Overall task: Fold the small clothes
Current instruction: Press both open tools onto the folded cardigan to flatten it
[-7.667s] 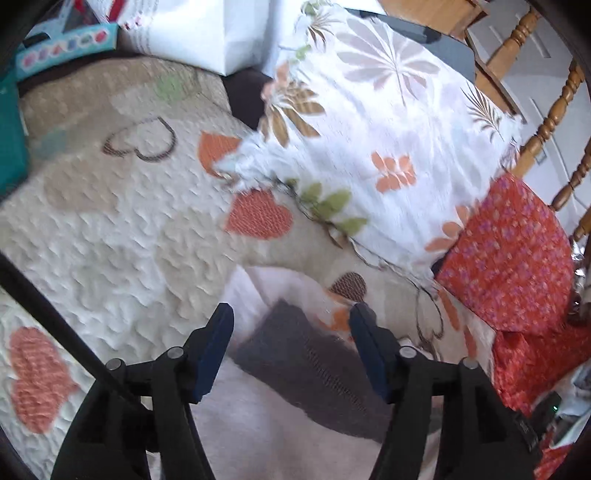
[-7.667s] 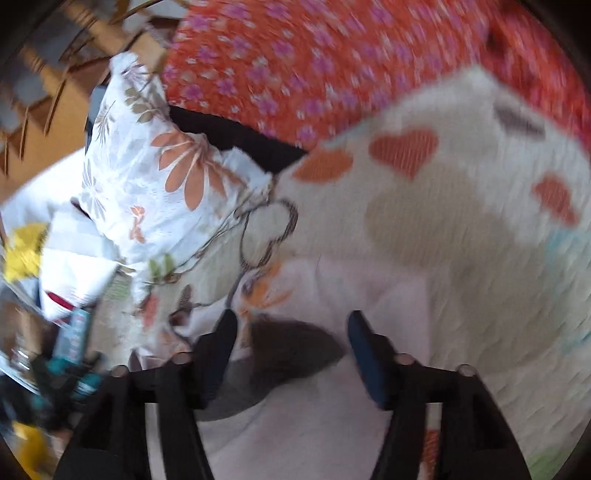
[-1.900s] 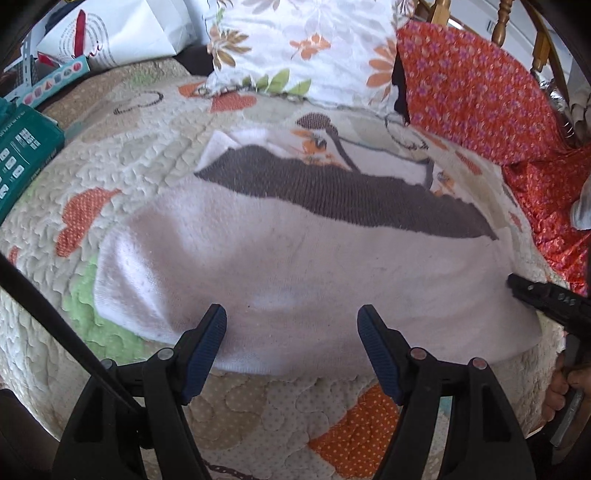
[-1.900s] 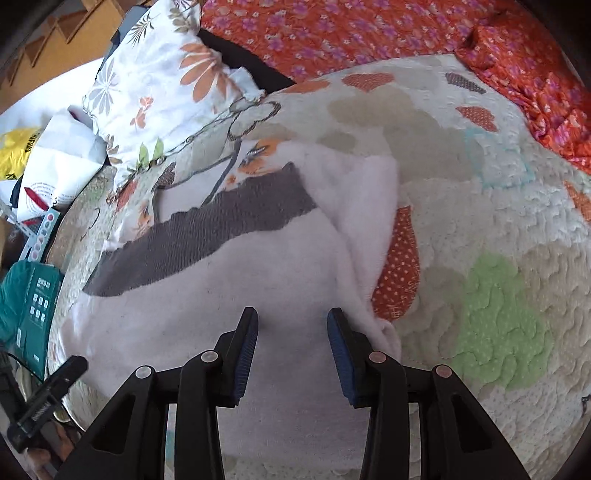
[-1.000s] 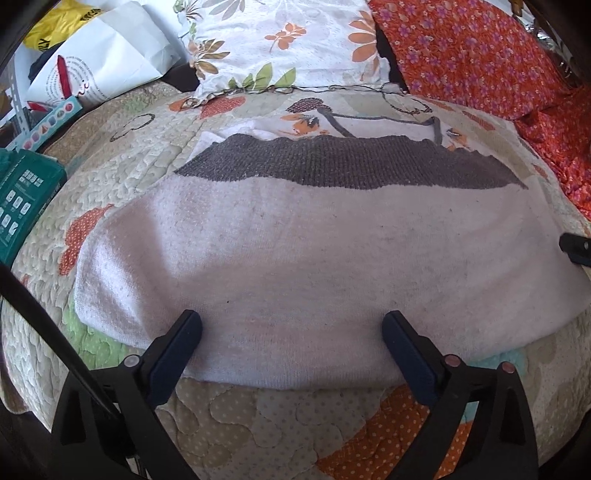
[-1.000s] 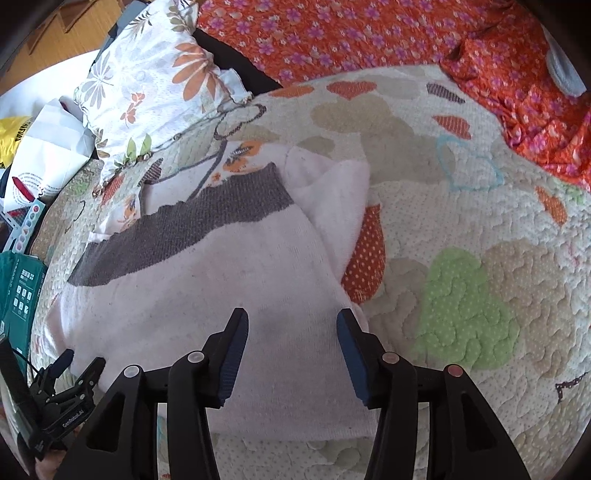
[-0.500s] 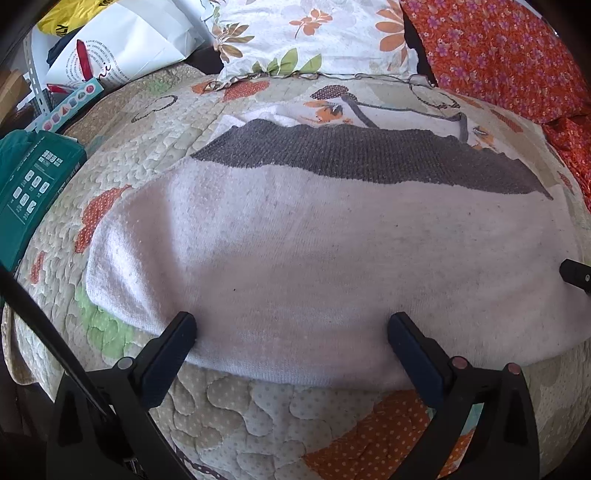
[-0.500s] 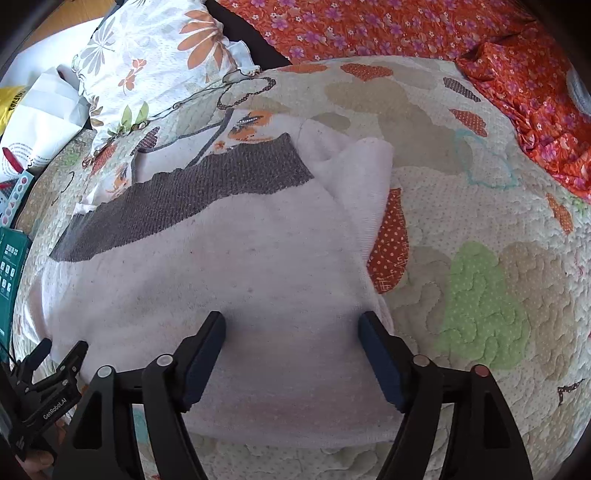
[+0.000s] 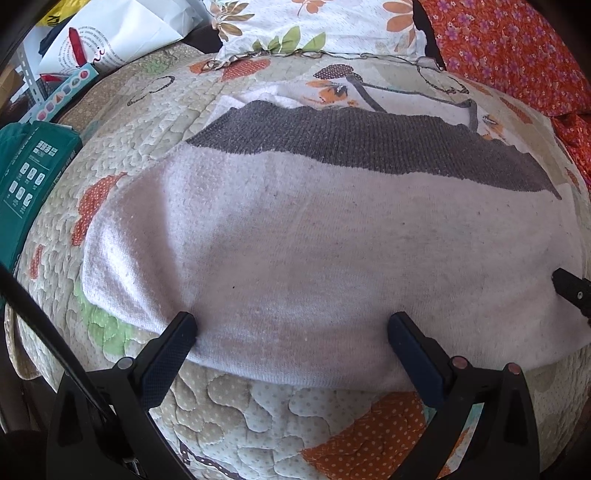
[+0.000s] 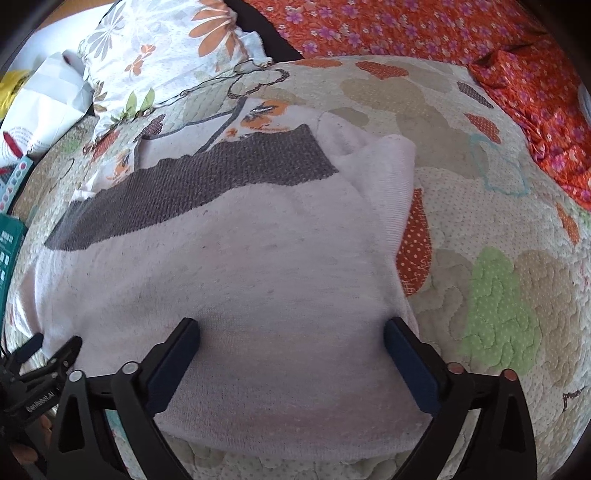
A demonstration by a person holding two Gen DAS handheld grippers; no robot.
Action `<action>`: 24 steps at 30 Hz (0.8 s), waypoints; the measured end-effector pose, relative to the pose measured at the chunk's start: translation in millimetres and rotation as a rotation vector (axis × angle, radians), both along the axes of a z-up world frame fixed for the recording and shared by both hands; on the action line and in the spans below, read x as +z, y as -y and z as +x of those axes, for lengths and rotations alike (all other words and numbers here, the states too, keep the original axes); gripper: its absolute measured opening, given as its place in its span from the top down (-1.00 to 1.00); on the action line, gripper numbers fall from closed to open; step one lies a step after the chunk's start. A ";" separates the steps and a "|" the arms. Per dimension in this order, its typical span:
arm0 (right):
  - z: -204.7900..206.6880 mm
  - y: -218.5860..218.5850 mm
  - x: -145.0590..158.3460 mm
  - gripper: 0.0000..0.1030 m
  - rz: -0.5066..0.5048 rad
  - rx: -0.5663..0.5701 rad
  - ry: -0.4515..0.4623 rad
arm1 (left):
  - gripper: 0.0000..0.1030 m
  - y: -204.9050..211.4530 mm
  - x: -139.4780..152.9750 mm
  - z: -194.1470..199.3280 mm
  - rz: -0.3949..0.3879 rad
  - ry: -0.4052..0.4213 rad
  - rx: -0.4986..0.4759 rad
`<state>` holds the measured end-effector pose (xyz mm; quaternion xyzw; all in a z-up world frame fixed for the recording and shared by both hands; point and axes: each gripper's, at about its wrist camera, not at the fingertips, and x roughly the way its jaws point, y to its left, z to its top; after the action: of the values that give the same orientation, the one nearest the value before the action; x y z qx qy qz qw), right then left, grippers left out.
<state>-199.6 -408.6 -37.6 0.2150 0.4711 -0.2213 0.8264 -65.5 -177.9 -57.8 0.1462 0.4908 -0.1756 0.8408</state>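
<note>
A small pale pink garment (image 9: 314, 240) with a grey knit band (image 9: 369, 144) along its far edge lies spread flat on the quilted bed cover (image 9: 258, 417). It also shows in the right wrist view (image 10: 240, 266). My left gripper (image 9: 291, 328) is wide open, its fingertips resting on the garment's near hem on the left side. My right gripper (image 10: 291, 332) is wide open over the near hem on the right side. A folded sleeve (image 10: 388, 173) lies at the garment's right edge. Neither gripper holds anything.
A floral pillow (image 9: 314, 22) and an orange flowered cloth (image 9: 517, 48) lie at the back of the bed. A green box (image 9: 26, 184) and a white bag (image 9: 110, 37) are at the left. The bed's near edge is just below the grippers.
Both grippers have opened wider and come down onto the garment's near hem. The garment lies as before.
</note>
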 end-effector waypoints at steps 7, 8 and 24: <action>-2.9 0.7 -0.9 -1.00 -0.006 -0.027 0.037 | -1.00 -1.4 -0.3 -1.4 -0.013 0.009 0.027; -3.8 0.7 -0.9 -1.00 -0.005 -0.033 0.043 | -1.00 -1.6 -0.4 -2.4 -0.016 0.015 0.036; 3.2 -6.8 -3.8 -1.00 -0.074 -0.013 -0.015 | -1.00 0.4 0.7 -9.8 -0.007 0.067 0.092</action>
<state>-196.4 -401.8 -41.4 0.1857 0.4676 -0.2454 0.8287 -75.3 -178.3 -57.1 0.1263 0.4679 -0.1336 0.8644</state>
